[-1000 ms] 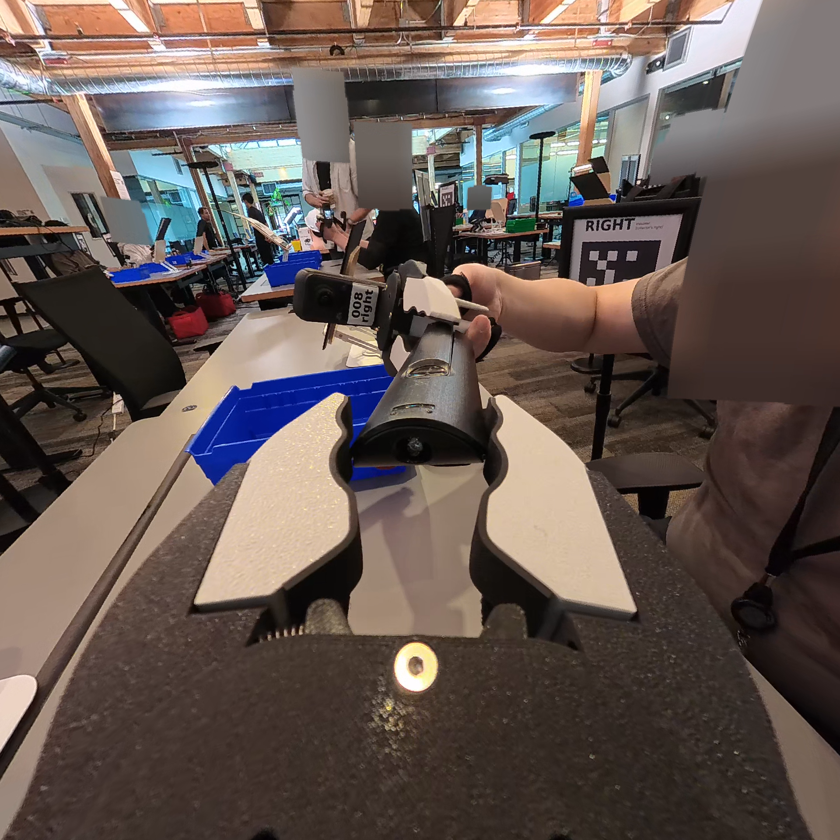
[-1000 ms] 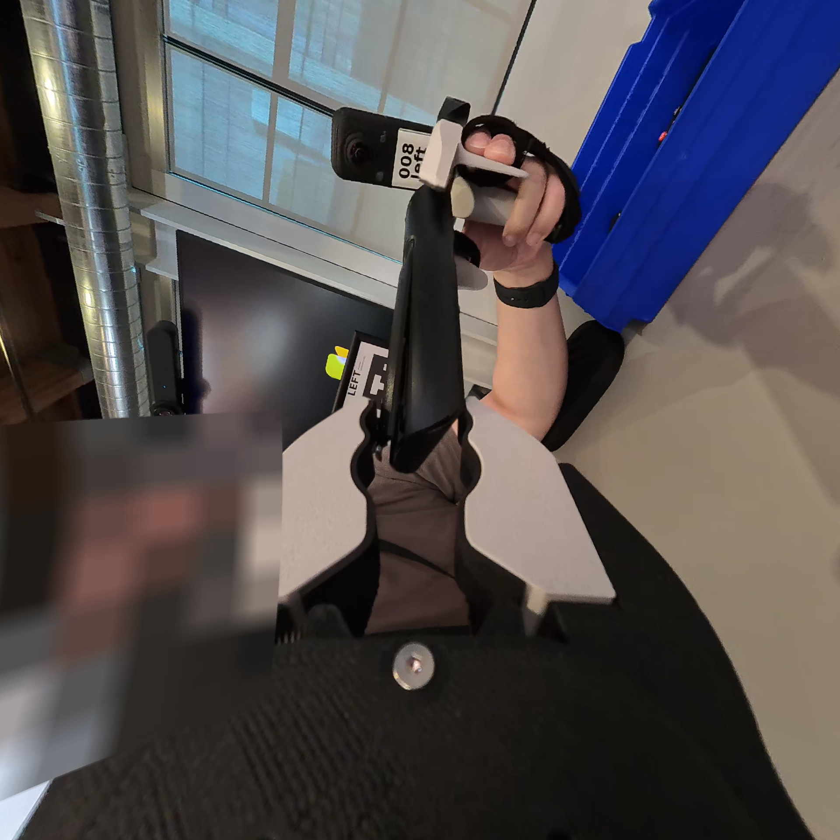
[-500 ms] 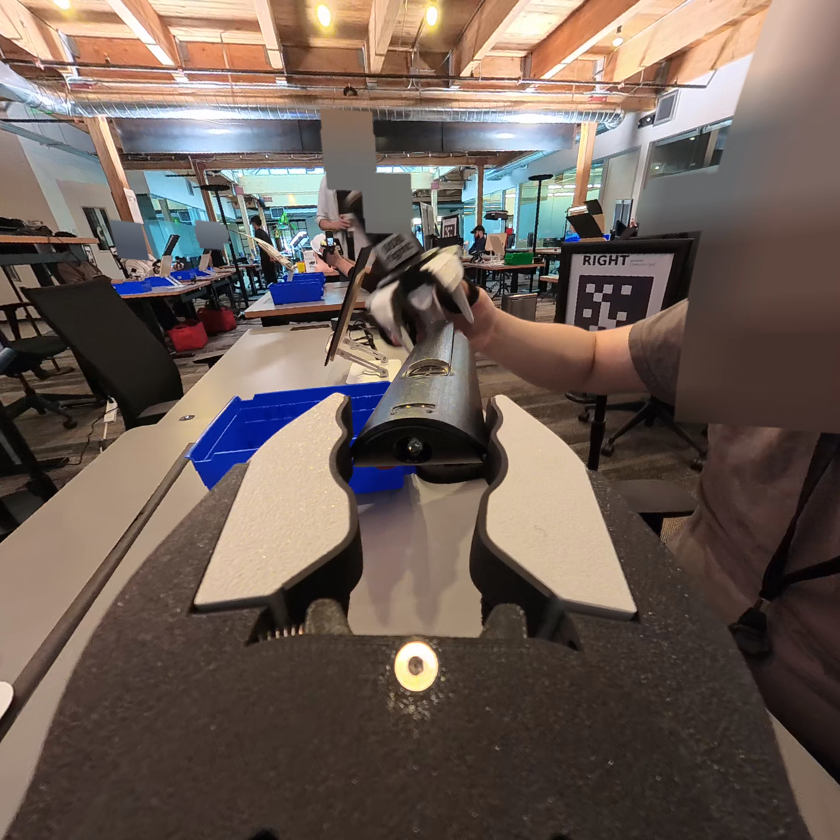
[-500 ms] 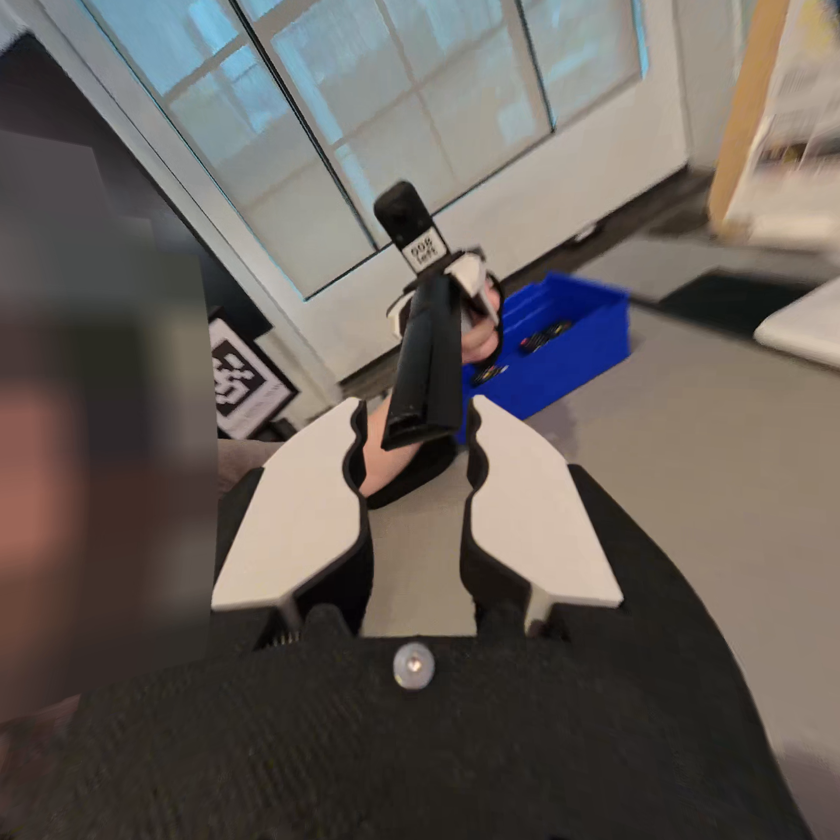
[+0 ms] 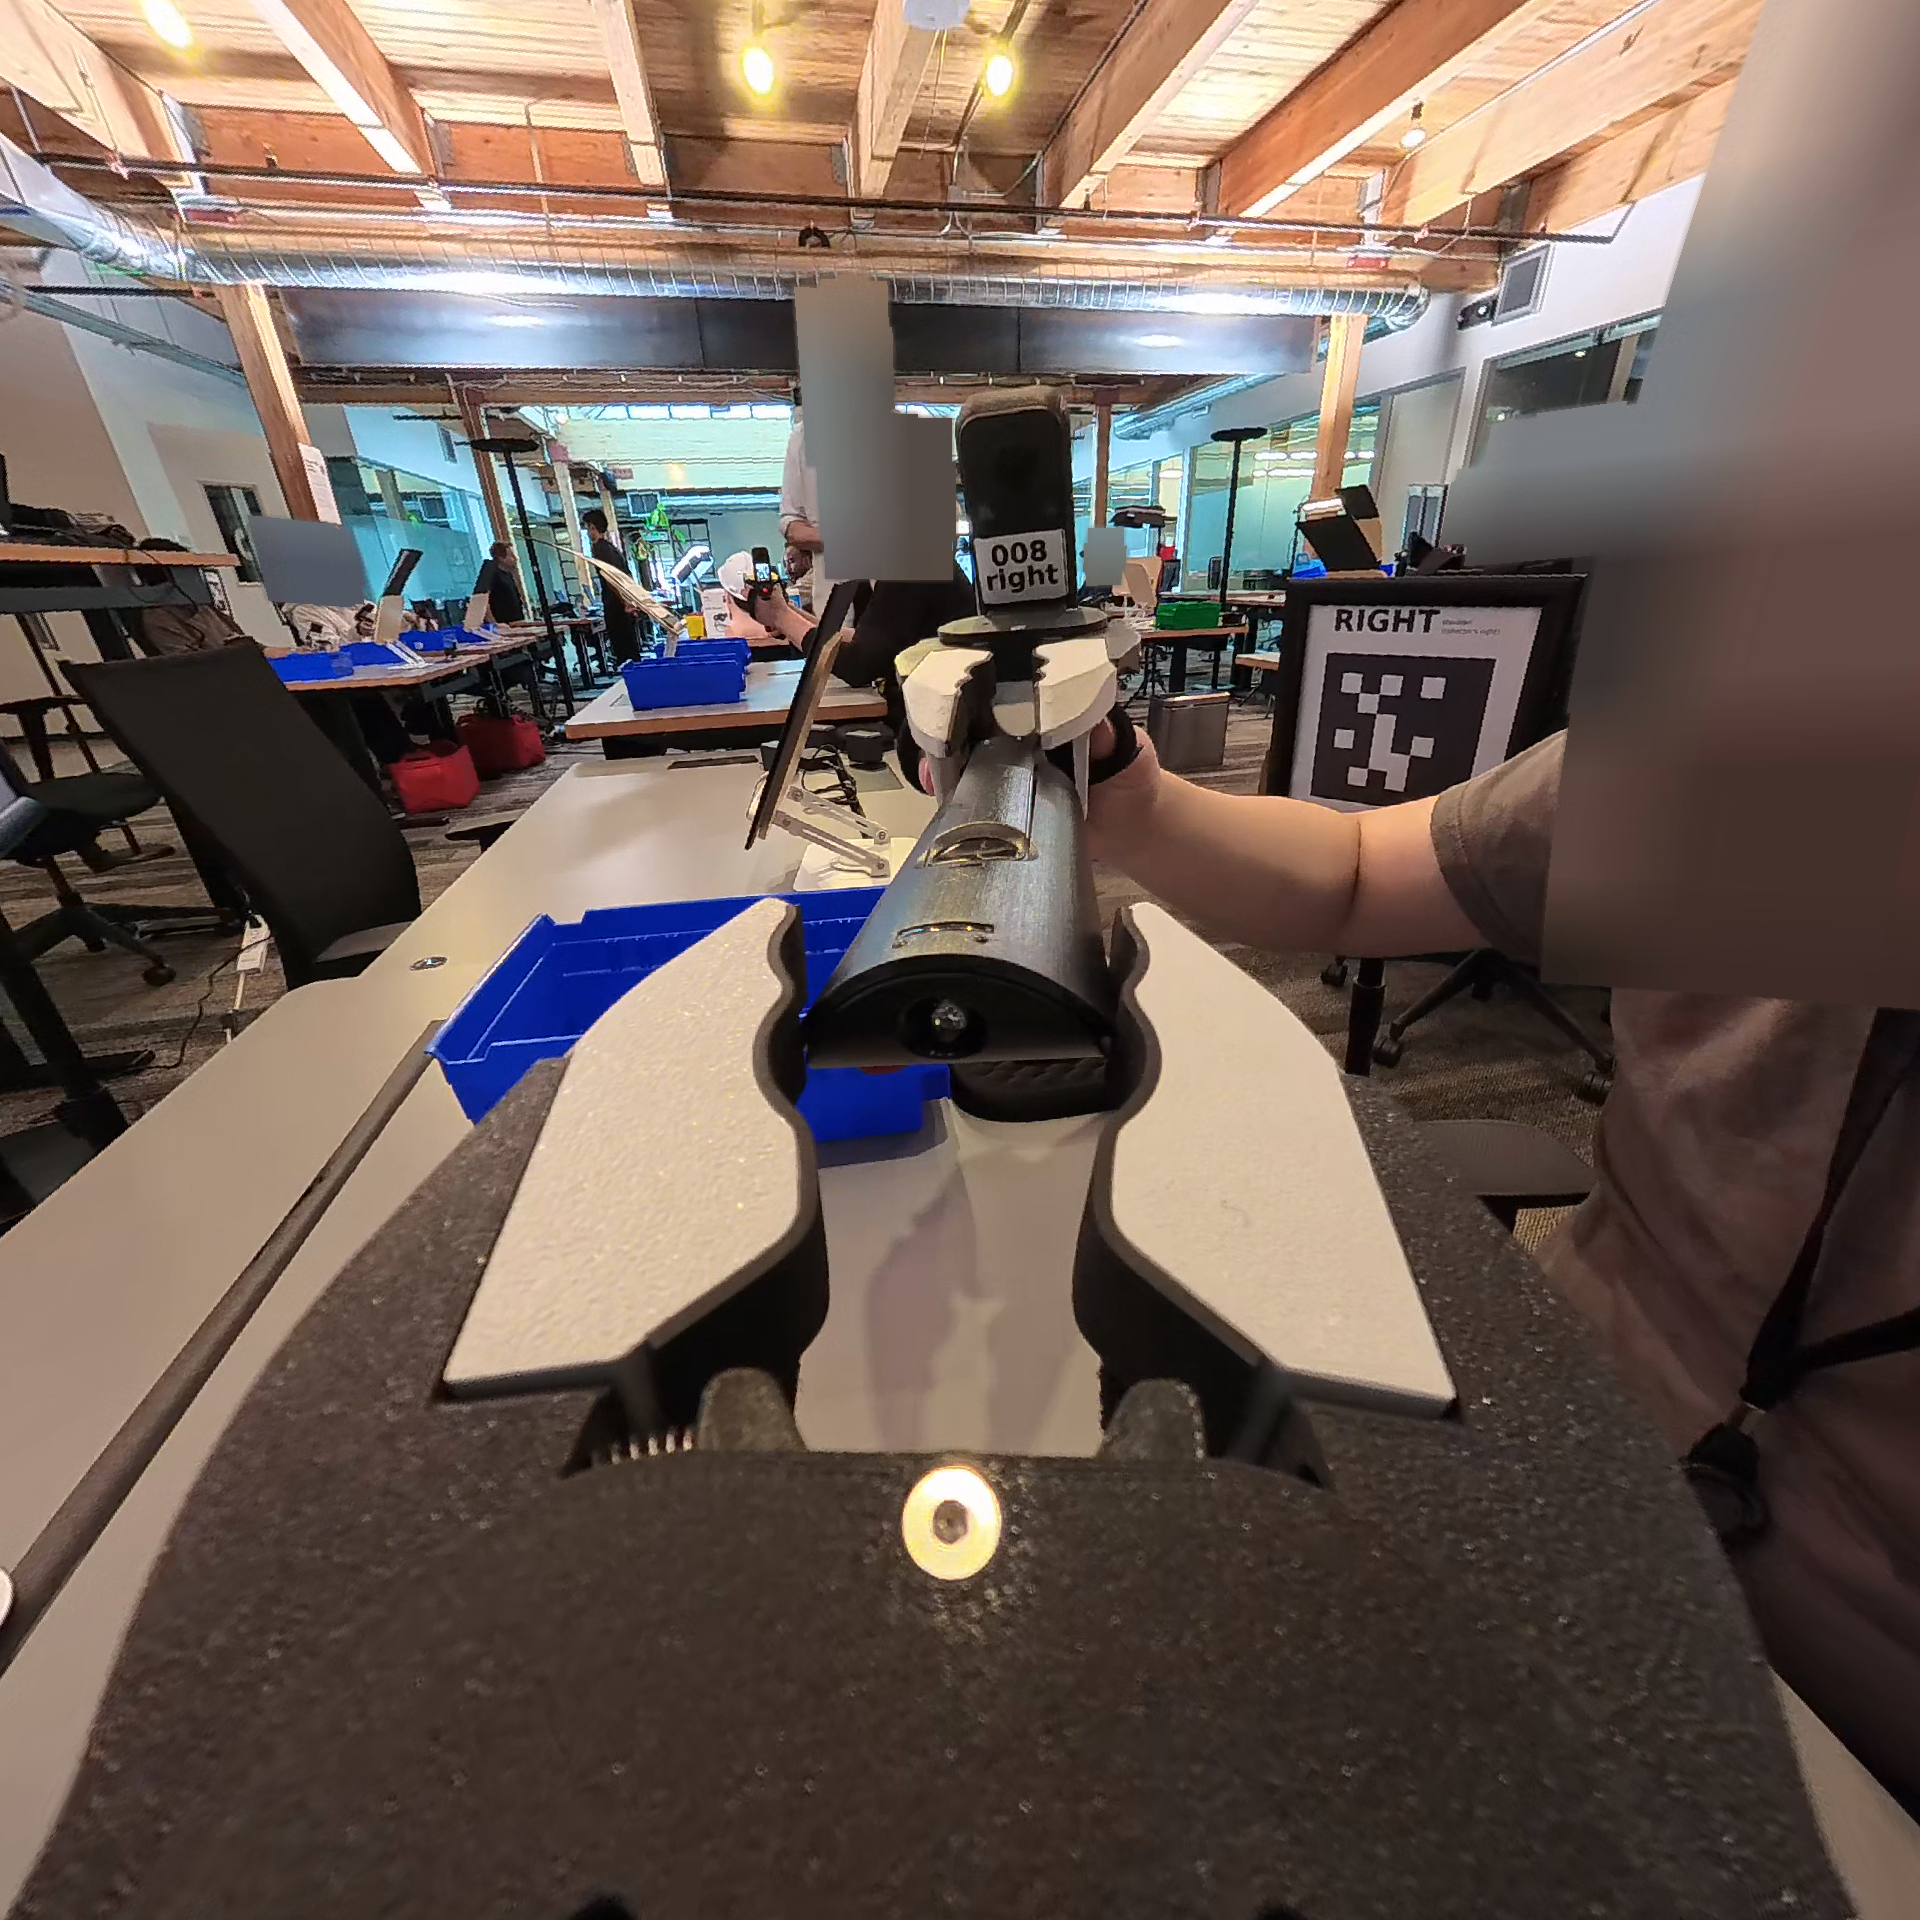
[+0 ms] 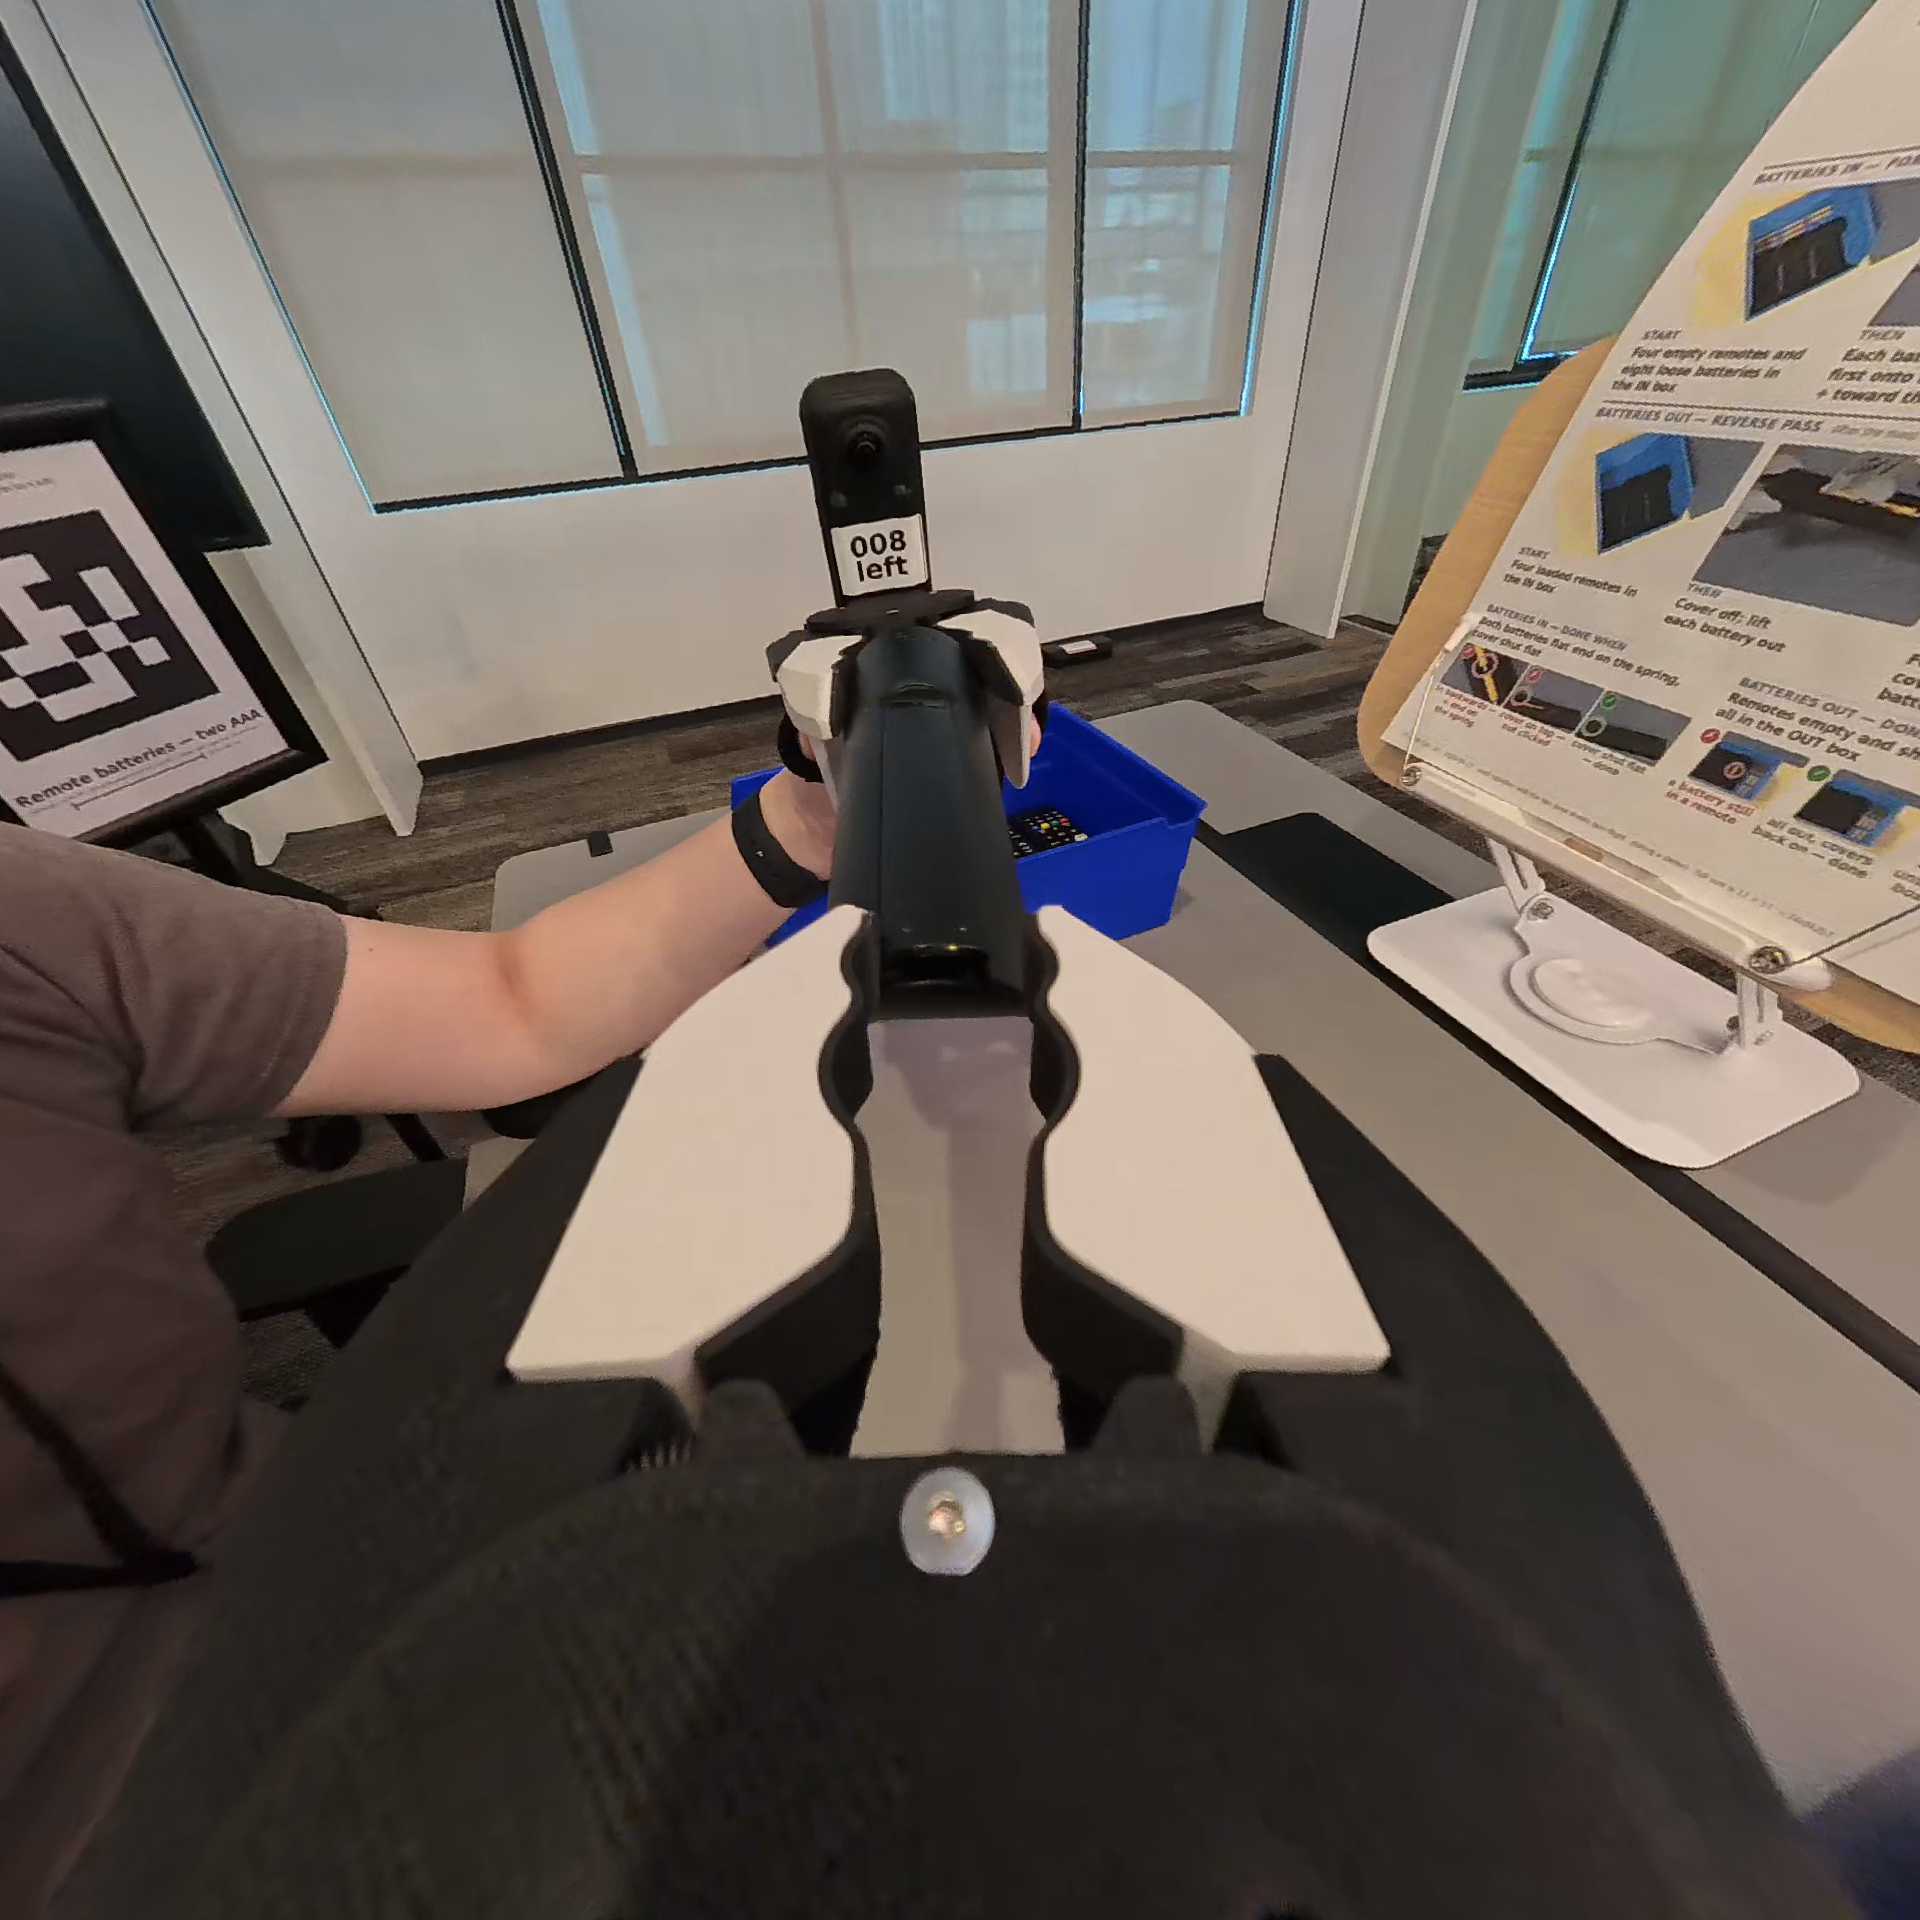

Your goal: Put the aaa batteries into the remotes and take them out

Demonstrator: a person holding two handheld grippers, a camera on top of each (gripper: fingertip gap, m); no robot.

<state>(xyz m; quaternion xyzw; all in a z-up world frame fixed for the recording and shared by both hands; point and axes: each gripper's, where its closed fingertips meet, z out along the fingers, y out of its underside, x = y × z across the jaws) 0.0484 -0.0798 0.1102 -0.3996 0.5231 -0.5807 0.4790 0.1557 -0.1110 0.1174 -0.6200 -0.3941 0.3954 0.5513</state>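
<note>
The left gripper [image 5: 956, 997] is clenching one end of a black remote [image 5: 966, 914], its two white fingers [image 5: 675, 1143] pressing in on the sides of the rounded end cap. The right gripper [image 6: 945, 966] is grasping the opposite end of that same remote [image 6: 920, 831], so the remote is being held level in the air between the two tools, above the grey desk [image 5: 208, 1195]. In each wrist view the other gripper is showing at the far end of the remote, with a person's hand [image 5: 1122, 790] wrapped around its handle and a black camera standing on top of it. Beyond the remote, a blue bin [image 6: 1101, 842] is sitting on the desk toward its far edge, and at least one more remote [image 6: 1044, 831] is lying inside it; whether batteries are lying there too is too small to tell. Near the desk's right edge in the right wrist view, an instruction sheet [image 6: 1704, 540] is leaning on a white stand [image 6: 1621, 1039]. Farther off, a framed marker board [image 5: 1413, 707] is standing beside the desk.
</note>
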